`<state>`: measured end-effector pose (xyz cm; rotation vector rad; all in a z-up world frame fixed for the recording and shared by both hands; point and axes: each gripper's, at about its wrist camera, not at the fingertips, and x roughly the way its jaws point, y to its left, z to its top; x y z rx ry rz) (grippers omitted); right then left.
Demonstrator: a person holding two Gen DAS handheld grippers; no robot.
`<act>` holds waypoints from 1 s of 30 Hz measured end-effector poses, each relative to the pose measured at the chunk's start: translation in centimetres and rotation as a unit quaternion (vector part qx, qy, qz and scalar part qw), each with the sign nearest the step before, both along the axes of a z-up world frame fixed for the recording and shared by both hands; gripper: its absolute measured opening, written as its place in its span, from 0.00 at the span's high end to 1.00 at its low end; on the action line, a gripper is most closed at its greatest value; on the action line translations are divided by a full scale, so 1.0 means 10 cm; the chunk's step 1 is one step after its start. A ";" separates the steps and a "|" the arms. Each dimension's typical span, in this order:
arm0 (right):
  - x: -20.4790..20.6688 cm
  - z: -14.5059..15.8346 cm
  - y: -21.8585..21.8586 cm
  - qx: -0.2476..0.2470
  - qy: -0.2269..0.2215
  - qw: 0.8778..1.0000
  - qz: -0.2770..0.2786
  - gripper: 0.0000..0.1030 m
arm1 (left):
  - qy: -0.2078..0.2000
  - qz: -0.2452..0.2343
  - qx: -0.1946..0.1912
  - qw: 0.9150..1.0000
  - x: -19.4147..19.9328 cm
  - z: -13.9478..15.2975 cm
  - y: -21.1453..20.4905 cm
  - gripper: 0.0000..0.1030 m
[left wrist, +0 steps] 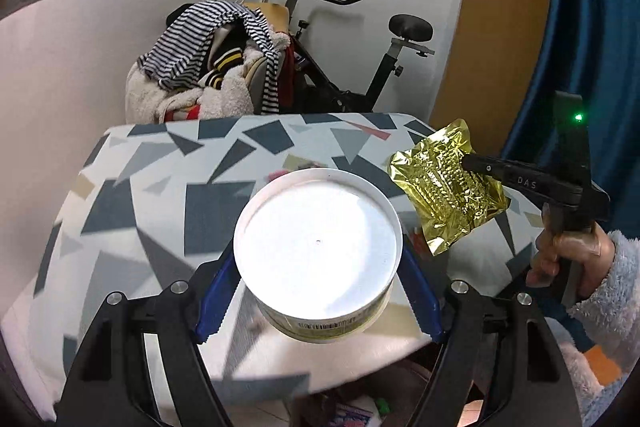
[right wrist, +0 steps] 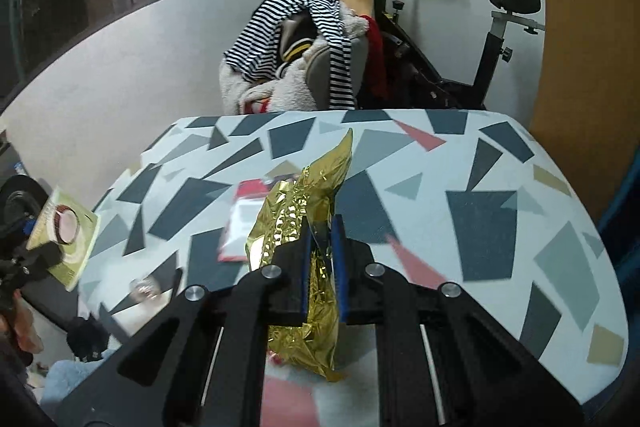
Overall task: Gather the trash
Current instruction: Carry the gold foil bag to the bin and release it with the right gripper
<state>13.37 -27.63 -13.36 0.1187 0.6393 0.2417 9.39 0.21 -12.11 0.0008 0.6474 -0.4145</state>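
- My left tongs [left wrist: 318, 291] grip a round tub [left wrist: 318, 255], blue pads [left wrist: 218, 291] pressed on its two sides; the white flat end faces the lens, a barcode label shows along its lower wall.
- Tub hangs above the near edge of the table [left wrist: 160, 195], which wears a cloth of grey, dark and pink shards.
- My right tongs [right wrist: 322, 267] are pinched nearly closed on a crumpled gold wrapper [right wrist: 304, 227]; foil runs up between the pads to a point at 12 o'clock and bulges out below them toward 6.
- From the left lens the wrapper [left wrist: 448, 187] sits at 3 o'clock of the tub, lifted off the cloth, the right tongs [left wrist: 472, 163] biting its right side, my right hand [left wrist: 568, 255] in a fleece sleeve on the handle.
- From the right lens the left tongs [right wrist: 36, 251] show at 9 o'clock with the tub [right wrist: 64, 235], seen from its green-labelled side.
- A red-and-white packet [right wrist: 244, 223] lies flat on the table [right wrist: 500, 211] just left of the wrapper, at about 10 o'clock; blurred.
- A small clear scrap [right wrist: 146, 287] lies near the table's left edge at 8 o'clock; too blurred to name.
- Beyond the far edge at 12 o'clock: a chair heaped with clothes [left wrist: 208, 67], striped shirt on top.
- An exercise bike [left wrist: 360, 59] stands at 1 o'clock against the white wall.
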 end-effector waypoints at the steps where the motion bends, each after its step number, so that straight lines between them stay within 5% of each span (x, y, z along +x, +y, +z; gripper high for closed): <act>1: -0.06 0.00 0.02 0.004 0.000 1.000 0.004 0.87 | 0.004 0.002 -0.005 1.000 -0.08 -0.02 0.02 0.29; 13: -0.83 -0.14 0.22 0.009 0.017 0.999 0.050 0.87 | 0.020 0.024 -0.012 0.999 -0.71 -0.18 0.11 0.29; 30: -1.37 -1.29 0.89 -0.014 0.180 0.970 0.164 0.87 | 0.052 0.041 -0.027 0.997 -1.04 -0.38 0.26 0.29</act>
